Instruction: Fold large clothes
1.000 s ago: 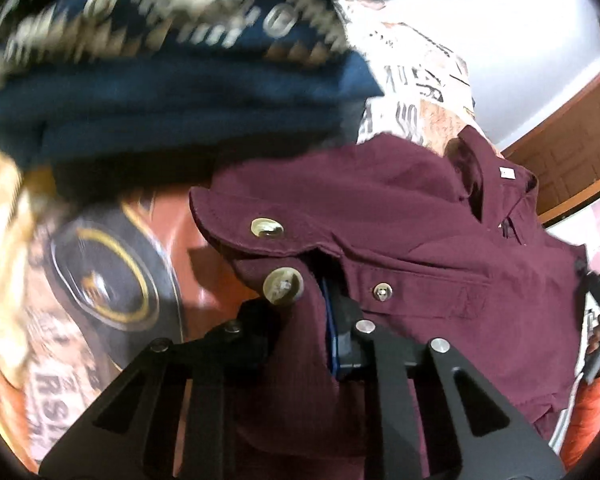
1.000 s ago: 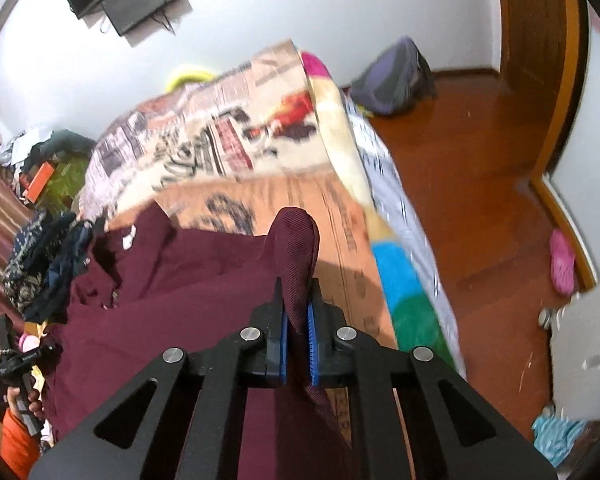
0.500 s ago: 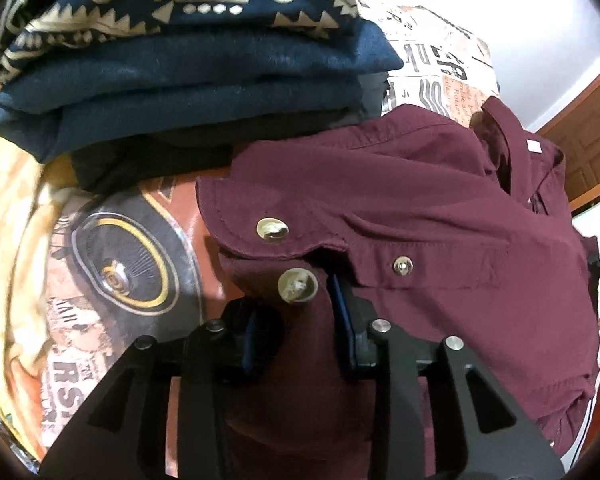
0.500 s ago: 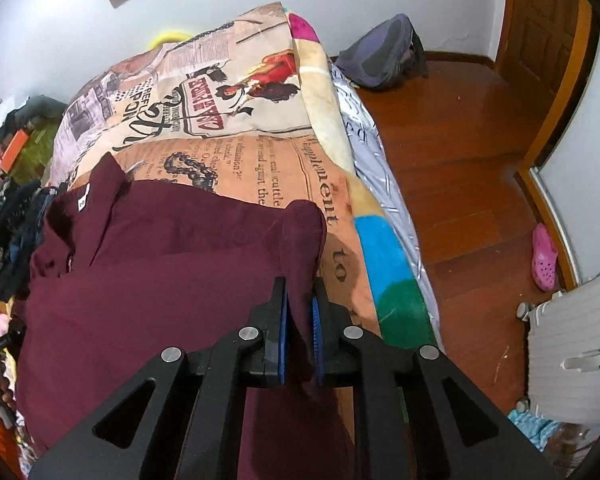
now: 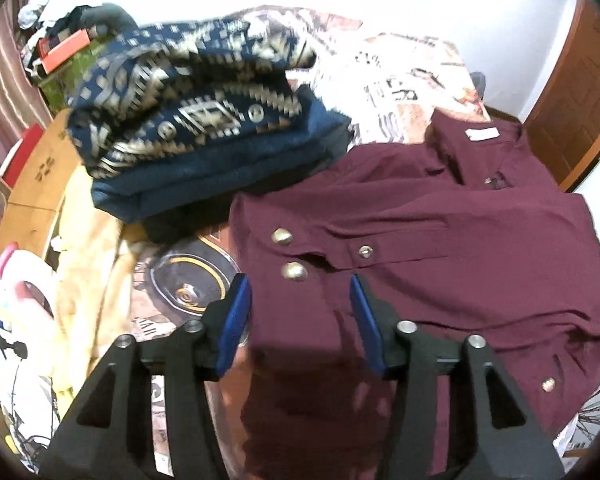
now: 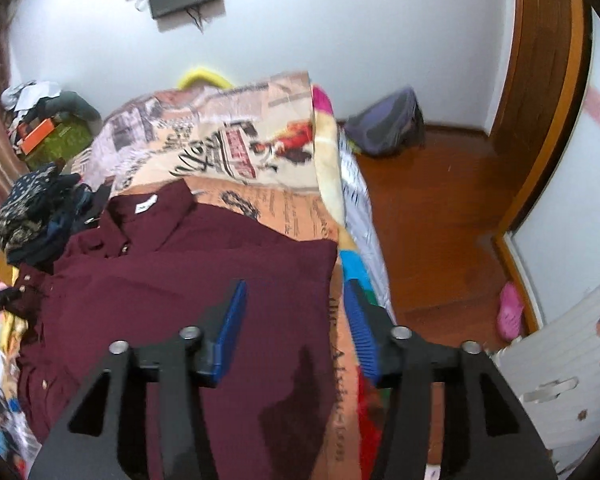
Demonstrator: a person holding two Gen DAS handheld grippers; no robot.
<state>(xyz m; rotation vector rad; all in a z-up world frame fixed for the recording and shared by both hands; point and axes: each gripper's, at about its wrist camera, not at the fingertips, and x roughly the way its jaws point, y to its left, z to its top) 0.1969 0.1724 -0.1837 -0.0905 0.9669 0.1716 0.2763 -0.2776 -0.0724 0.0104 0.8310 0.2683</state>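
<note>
The maroon shirt (image 5: 440, 240) lies flat on the bed (image 6: 260, 152), under both tongs; left tongs (image 5: 300, 316) and right tongs (image 6: 296, 320) are opening, grasping nothing.

The right tool (image 6: 296, 320) hangs above the maroon shirt (image 6: 188, 280), its blue-padded jaws opening with nothing pinched between them. The shirt lies spread on the bed (image 6: 236, 152), collar toward the wall. A purple bag (image 6: 388, 128) sits on the wooden floor (image 6: 440, 216).
</note>
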